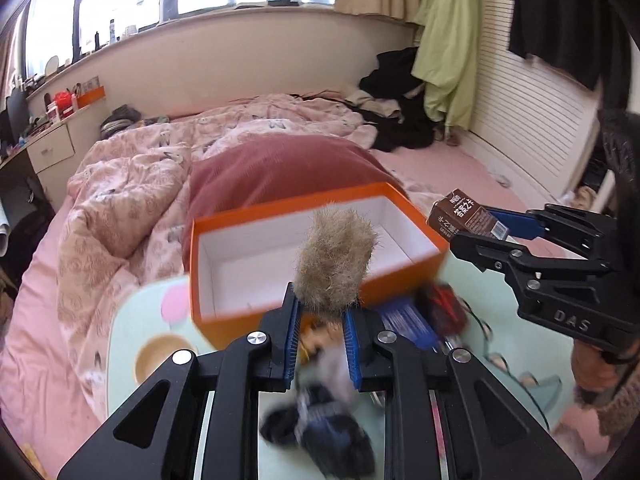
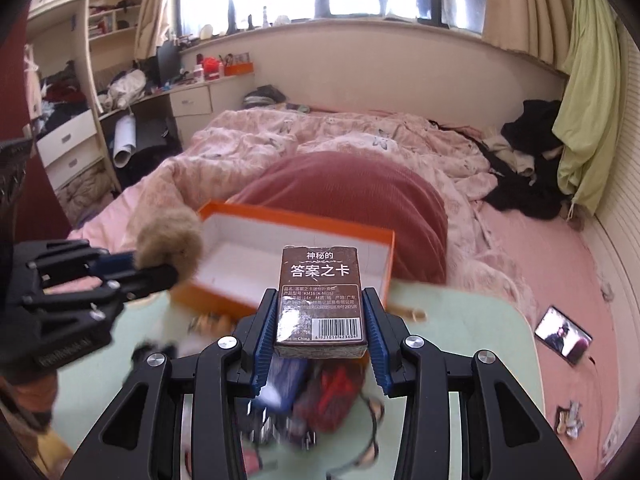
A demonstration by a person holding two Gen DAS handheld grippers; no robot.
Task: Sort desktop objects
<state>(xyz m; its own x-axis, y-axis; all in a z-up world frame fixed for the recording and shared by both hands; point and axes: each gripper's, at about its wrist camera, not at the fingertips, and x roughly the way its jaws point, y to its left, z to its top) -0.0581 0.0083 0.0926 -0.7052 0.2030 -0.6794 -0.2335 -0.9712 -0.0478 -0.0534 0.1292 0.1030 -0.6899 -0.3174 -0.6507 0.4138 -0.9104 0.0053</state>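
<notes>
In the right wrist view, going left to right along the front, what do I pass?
Left gripper shut on a tan fluffy fur ball → open orange cardboard box → brown card pack clamped in the right gripper → lit phone lying on the pink bedsheet.

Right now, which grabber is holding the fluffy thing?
The left gripper is pinching the tan fluffy pom-pom. The right gripper holds a brown card box instead.

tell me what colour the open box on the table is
Orange outside, white inside; the box shows best in the left wrist view.
</notes>
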